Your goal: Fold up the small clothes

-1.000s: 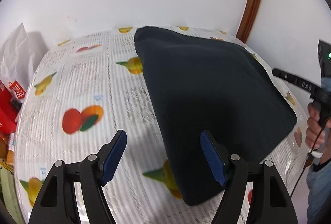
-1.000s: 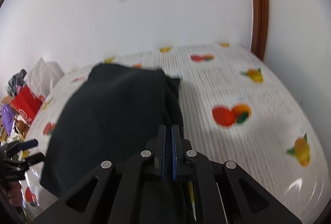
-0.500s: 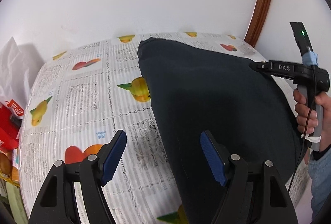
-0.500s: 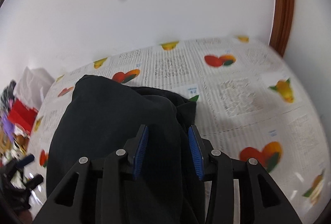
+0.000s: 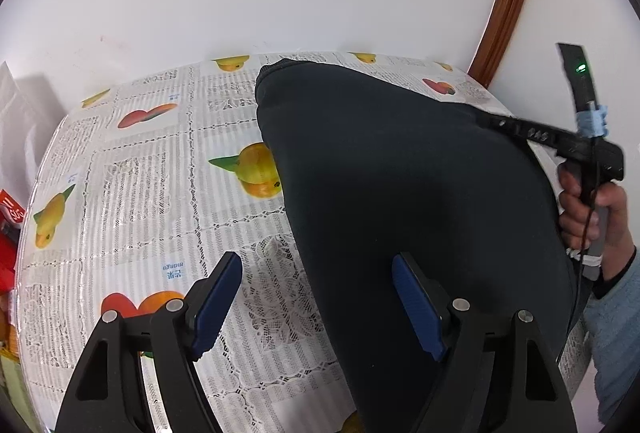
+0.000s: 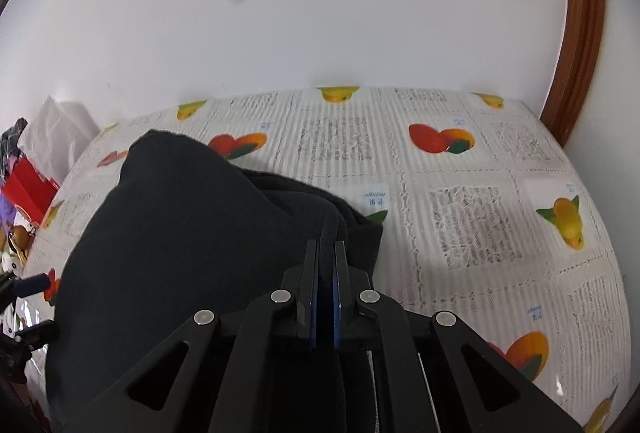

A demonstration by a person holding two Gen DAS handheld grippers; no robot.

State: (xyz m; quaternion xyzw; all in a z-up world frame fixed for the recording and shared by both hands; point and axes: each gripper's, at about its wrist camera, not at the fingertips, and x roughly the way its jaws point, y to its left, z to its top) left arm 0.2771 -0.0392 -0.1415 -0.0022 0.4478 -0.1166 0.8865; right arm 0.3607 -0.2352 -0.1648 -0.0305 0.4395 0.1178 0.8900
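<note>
The table (image 6: 460,169) wore a white lace-patterned cloth printed with fruit and small blue labels too blurred to read. A dark, plain garment (image 5: 400,173) lay folded across it. The right hand-held gripper (image 6: 325,249) had just closed, clenched on a fold of the garment. The left hand-held gripper (image 5: 316,273) stood released, its jaws straddling the garment's edge.

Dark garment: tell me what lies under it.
The dark garment lies on the fruit-print tablecloth, half covering one printed orange. Whatever else is beneath is hidden.
</note>
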